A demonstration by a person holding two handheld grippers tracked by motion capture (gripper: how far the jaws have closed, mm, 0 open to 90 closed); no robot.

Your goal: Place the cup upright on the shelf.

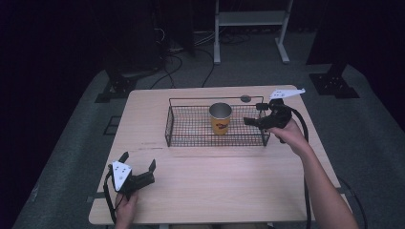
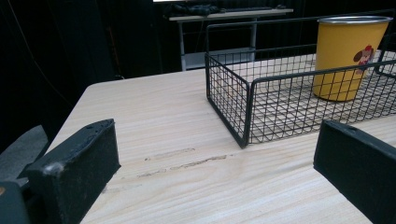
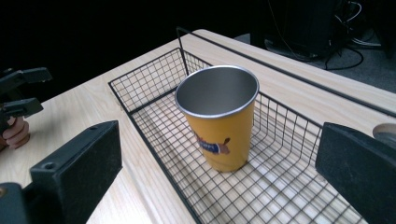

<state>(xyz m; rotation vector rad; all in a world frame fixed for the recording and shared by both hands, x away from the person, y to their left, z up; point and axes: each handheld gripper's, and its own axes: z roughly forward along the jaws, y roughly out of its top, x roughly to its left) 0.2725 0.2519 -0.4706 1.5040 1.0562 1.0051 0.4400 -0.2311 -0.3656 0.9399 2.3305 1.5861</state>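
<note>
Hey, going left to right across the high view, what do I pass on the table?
Left claw, open near the table's front left → black wire basket → yellow cup standing upright inside the basket → right claw, open at the basket's right end.

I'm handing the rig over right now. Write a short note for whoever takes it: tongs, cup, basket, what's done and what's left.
Left tongs: open, empty, low over the table's near left corner.
Right tongs: open, empty, over the wire basket's right end, aimed at the cup.
Yellow metal cup: upright in the basket, right of centre, untouched.
Done: the approach.
Left: probably close the right tongs on the cup and lift it.
</note>
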